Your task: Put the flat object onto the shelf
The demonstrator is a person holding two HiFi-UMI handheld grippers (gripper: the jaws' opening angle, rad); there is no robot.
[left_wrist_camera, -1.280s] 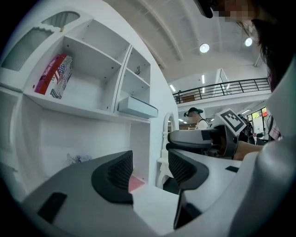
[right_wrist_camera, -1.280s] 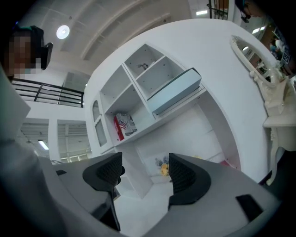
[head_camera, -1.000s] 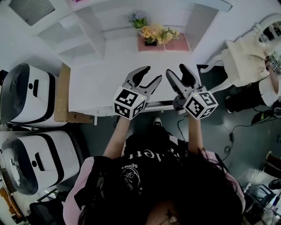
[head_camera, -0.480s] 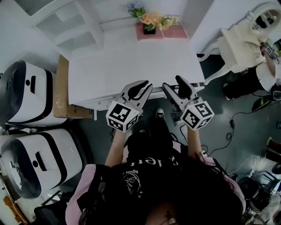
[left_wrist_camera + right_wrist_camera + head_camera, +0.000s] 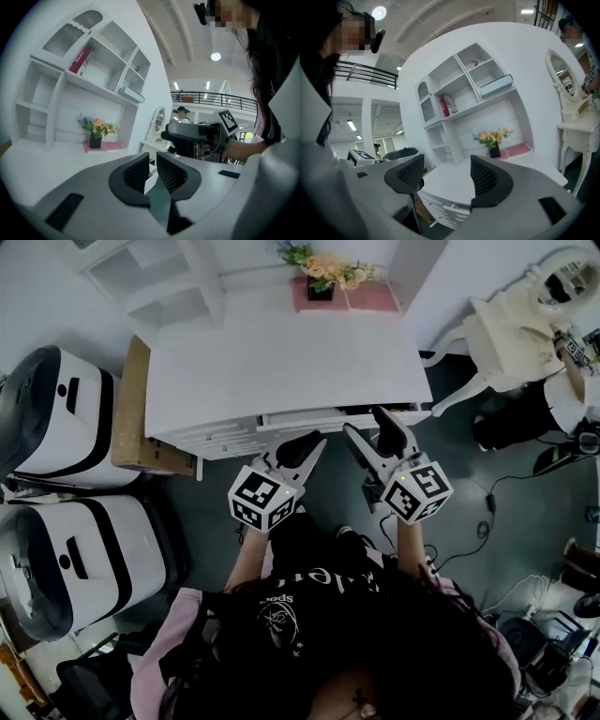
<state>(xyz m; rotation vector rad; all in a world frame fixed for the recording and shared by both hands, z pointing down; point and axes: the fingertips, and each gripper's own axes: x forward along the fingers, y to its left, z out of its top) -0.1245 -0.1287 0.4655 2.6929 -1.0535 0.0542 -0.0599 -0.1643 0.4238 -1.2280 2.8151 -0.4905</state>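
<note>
Left hand-held gripper (image 5: 305, 444) and right hand-held gripper (image 5: 367, 425) drew back off the white bench (image 5: 281, 371); left jaws just closed empty, right apart, empty; reopen left before reaching the pink flat mat (image 5: 361, 298) ahead.

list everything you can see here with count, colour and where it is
desk: 1, white, centre
shelf unit: 1, white, at the desk's back
flowers: 1 bunch in a dark pot, yellow and blue, back of the desk
flat object: count unclear, pink, under the pot
book: 1, red, upper shelf
box: 1, pale grey, upper shelf
machines: 2, white and black, floor left of the desk
cardboard box: 1, brown, against the desk's left side
vanity: 1, white, with mirror, right of the desk
cables: several, black, floor at right
left gripper: 1, grey, jaws have just been closing, now shut, empty
right gripper: 1, grey, jaws apart, empty
</note>
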